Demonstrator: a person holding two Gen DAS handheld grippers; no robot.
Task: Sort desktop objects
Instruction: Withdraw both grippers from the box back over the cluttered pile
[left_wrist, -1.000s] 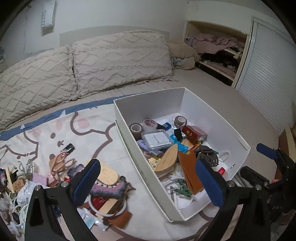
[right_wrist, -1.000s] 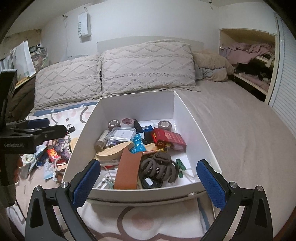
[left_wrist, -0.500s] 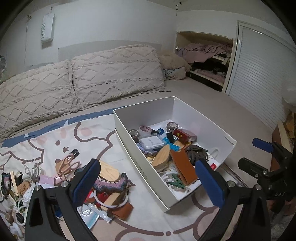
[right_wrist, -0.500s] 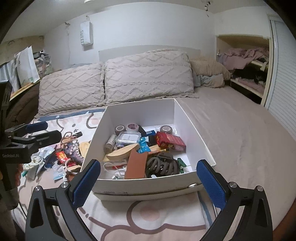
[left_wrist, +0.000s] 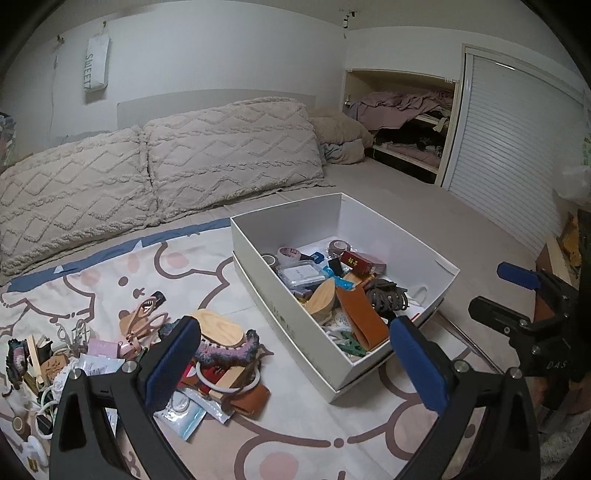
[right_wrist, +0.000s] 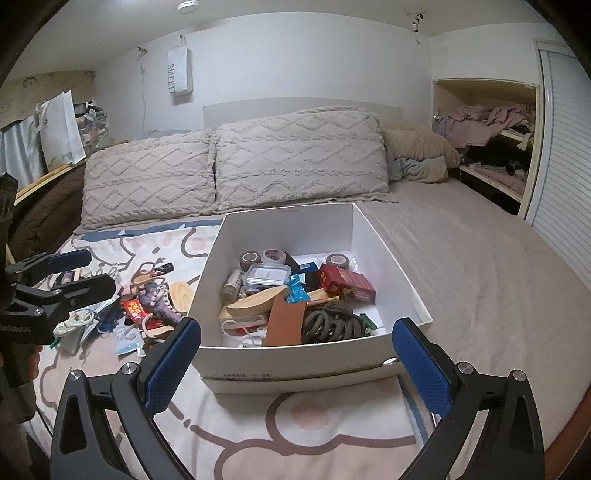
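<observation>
Holding both grippers above a bed, I grip nothing. Ahead of my left gripper (left_wrist: 295, 363), fingers spread wide, small objects (left_wrist: 110, 350) lie heaped on a cartoon blanket (left_wrist: 295, 435). Ahead of my right gripper (right_wrist: 295, 363), also spread wide, stands a white box (right_wrist: 295, 354) holding tape rolls (right_wrist: 273, 255) and a red carton (right_wrist: 347, 282).

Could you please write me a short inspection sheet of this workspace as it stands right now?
Surface: bed with cartoon-print blanket.
Job's things: white box on the blanket, partly filled: tape rolls, red carton, brown leather piece.
Clutter: loose pile on the blanket beside the box, including a knitted piece.
Grippers: left tool and right tool open, empty, above the blanket.
Cables: nothing seen for certain.
Surroundings: pillows, open shelf of clothes, slatted door.
</observation>
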